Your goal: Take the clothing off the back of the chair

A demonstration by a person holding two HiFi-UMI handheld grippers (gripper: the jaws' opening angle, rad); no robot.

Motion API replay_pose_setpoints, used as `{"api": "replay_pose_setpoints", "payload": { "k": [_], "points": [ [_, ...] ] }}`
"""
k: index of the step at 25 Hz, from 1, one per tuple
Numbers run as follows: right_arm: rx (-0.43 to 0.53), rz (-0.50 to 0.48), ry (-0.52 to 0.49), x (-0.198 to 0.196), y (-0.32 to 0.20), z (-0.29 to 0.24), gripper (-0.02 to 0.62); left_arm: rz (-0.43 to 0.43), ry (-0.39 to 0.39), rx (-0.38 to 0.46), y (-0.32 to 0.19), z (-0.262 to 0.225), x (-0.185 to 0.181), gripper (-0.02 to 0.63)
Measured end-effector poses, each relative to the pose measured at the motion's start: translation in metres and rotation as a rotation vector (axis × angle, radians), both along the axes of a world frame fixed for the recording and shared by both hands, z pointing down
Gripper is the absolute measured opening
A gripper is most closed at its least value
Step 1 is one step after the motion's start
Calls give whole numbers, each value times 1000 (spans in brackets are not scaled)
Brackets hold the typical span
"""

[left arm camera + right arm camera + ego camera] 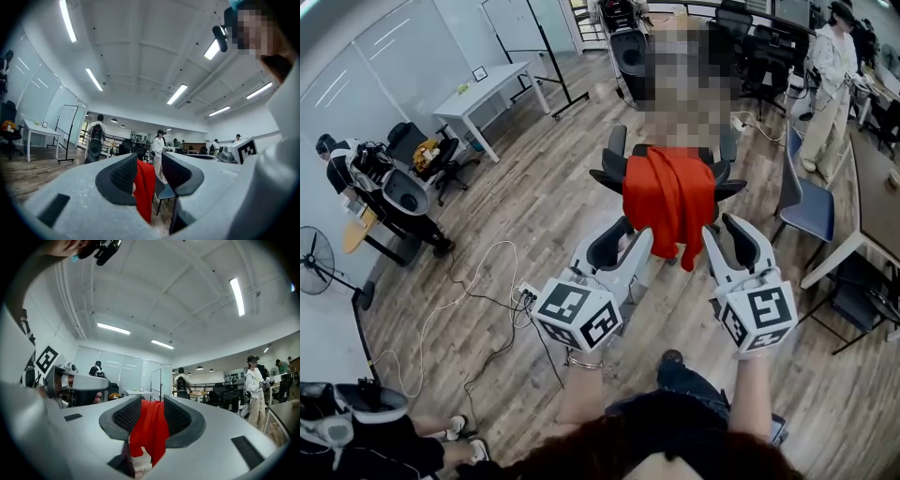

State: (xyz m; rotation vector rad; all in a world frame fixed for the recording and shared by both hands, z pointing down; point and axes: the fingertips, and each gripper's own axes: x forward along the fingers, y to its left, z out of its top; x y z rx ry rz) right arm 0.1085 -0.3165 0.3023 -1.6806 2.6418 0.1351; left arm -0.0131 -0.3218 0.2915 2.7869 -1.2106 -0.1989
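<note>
While the red clothing (668, 192) hung draped over the back of the chair (607, 176), nothing of the task had yet been done, as far as I could judge. On the left, the left tool (630, 234) was held level with its jaws apart and nothing pressed between them. Its own view showed the red cloth framed in the gap, but ahead of the tips and slightly to that tool's right, not touching the pads. The garment lay folded over the top of the chair back, its longer part hanging down the side that faced the tools, so it sat ahead of both tools and between them. On the right, the right tool (724, 230) likewise stood with jaws parted, gripping nothing. The cloth filled the gap in its view, near the tips and a little to that tool's left, yet I could see no contact. What remained, by my reckoning, was all of it: bring the tools onto the cloth, close on it, and lift it clear of the chair back.
</note>
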Motion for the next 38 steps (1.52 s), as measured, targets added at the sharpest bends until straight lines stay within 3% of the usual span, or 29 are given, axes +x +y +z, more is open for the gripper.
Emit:
{"api": "replay_pose_setpoints", "payload": {
  "k": [9,16,26,34,38],
  "points": [
    [-79,-36,-10,6,-49,29,233,-17,20,-82,-48,26,-3,223],
    [-148,-46,-31,1,-81,59,273,-28,26,-153,-81,56,-15,289],
    [-282,-110,-105,4,-122,90,325,-21,97,-260,-129,82,-15,367],
    [-318,-189,-147,-9,-138,99,342,31,160,-333,-151,94,-7,417],
    [-323,-208,-134,-14,-143,102,344,58,132,-375,-158,105,3,433]
  ]
}}
